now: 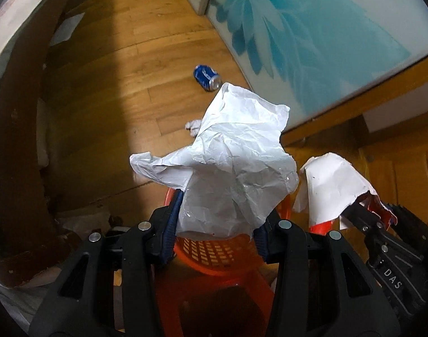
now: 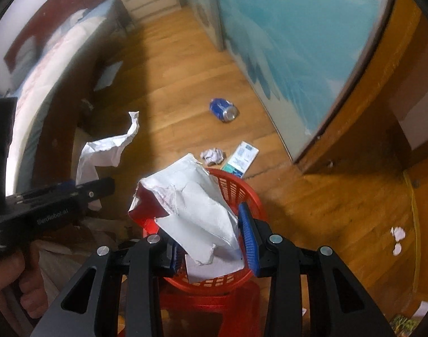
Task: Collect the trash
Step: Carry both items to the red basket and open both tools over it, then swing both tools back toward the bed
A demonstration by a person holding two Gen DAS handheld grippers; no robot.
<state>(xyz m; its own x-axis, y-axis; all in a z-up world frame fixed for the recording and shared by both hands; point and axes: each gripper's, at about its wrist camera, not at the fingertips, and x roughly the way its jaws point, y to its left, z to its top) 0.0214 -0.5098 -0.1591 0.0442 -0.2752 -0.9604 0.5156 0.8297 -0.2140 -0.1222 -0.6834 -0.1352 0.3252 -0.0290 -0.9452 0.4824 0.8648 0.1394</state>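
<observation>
My left gripper [image 1: 214,224] is shut on a large crumpled white paper sheet [image 1: 230,157] and holds it above the red plastic basket [image 1: 214,255]. My right gripper [image 2: 211,238] is shut on a torn white-and-red paper wrapper [image 2: 191,205] over the same basket [image 2: 236,191], which stands on a red stool [image 2: 211,300]. The right gripper with its wrapper [image 1: 332,188] shows at the right of the left wrist view. The left gripper body [image 2: 53,205] and its paper [image 2: 107,148] show at the left of the right wrist view.
On the wooden floor lie a blue soda can [image 2: 223,109], a crumpled paper ball [image 2: 212,156], a small blue-white carton [image 2: 240,160] and white scraps [image 2: 398,237]. A glass door with a blue flower print [image 1: 312,36] stands right. A bed [image 2: 45,70] is left.
</observation>
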